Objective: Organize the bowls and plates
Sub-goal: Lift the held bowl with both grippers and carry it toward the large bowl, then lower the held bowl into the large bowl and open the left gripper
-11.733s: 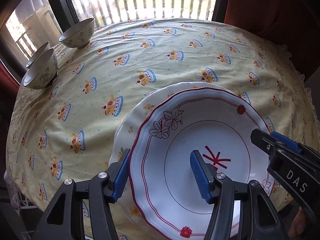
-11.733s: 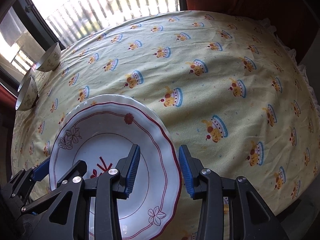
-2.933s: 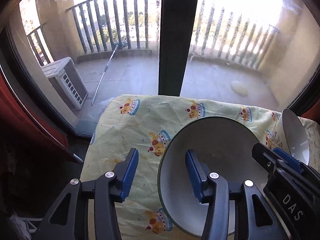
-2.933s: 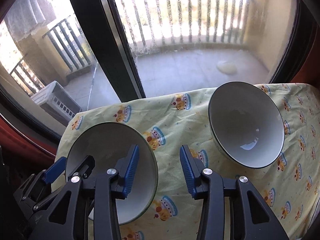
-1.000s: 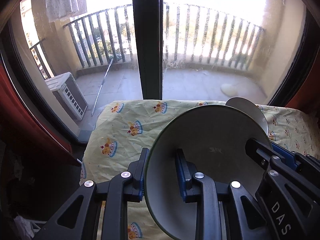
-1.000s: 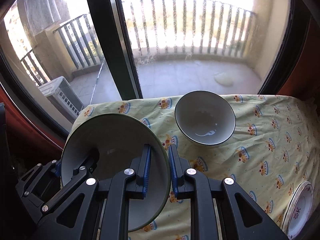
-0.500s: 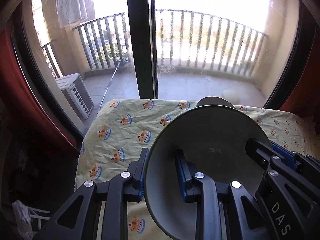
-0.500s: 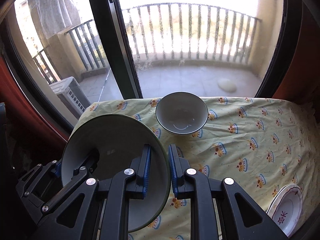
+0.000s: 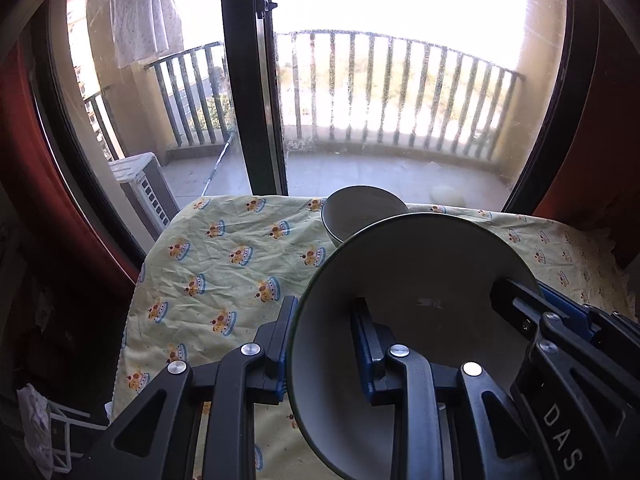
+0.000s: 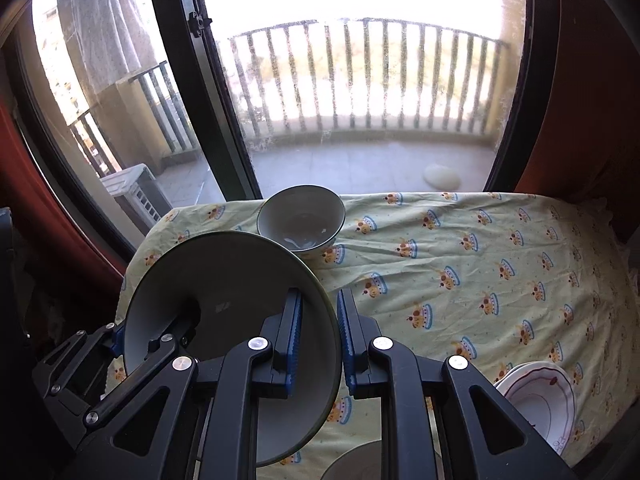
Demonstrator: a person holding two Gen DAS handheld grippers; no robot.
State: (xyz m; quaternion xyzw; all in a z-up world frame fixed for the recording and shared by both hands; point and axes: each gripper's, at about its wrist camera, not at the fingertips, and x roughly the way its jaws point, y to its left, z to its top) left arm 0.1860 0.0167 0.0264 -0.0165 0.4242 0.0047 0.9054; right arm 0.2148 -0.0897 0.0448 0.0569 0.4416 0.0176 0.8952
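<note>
A pale bowl (image 9: 420, 272) with a dark green rim hangs tilted above the table, carried by both grippers. My left gripper (image 9: 324, 320) is shut on its left rim, one pad inside and one outside. My right gripper (image 10: 320, 300) is shut on the opposite rim of the same bowl (image 10: 224, 280). Each gripper shows in the other's view: the right gripper (image 9: 532, 296) and the left gripper (image 10: 154, 326). A second bowl (image 10: 300, 216) stands upright at the table's far edge by the window, partly hidden behind the held bowl in the left wrist view (image 9: 360, 212).
The table wears a yellow patterned cloth (image 10: 480, 264). Stacked red-trimmed plates (image 10: 536, 396) sit at the near right edge. The rim of another bowl (image 10: 356, 460) peeks in at the bottom. A glass door with a dark frame (image 9: 252, 100) stands just beyond the table.
Both grippers have pulled back from the window and risen with the bowl held between them. More tablecloth shows, the far bowl looks smaller, and the plates have come further into the right wrist view.
</note>
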